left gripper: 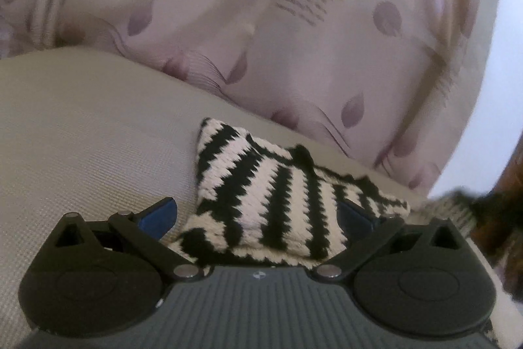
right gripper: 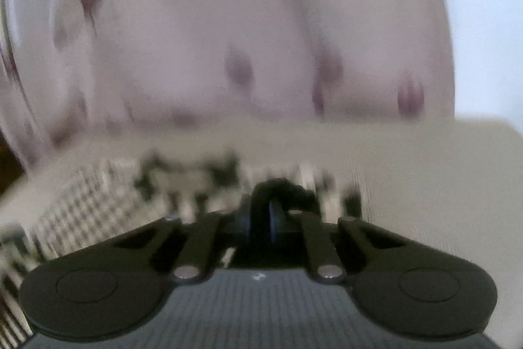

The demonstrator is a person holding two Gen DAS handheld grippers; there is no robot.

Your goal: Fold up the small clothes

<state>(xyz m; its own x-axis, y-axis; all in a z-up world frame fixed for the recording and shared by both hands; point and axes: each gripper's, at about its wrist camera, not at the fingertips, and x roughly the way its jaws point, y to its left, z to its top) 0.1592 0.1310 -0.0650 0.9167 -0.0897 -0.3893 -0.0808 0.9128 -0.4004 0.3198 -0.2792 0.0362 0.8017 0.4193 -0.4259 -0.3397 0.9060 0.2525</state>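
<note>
Your left claw (left gripper: 258,215) is spread wide around the striped knit piece (left gripper: 261,195) lying on the beige cushion (left gripper: 81,126), while your right claw (right gripper: 265,218) is pinched tight on its dark edge.

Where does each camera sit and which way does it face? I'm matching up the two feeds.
Left wrist: on the left gripper, facing forward over the striped knit garment lying between its open fingers.
Right wrist: on the right gripper, facing forward; its shut fingers pinch a dark bit of the blurred knit.
Shared: the garment, the beige surface, the floral fabric behind.
</note>
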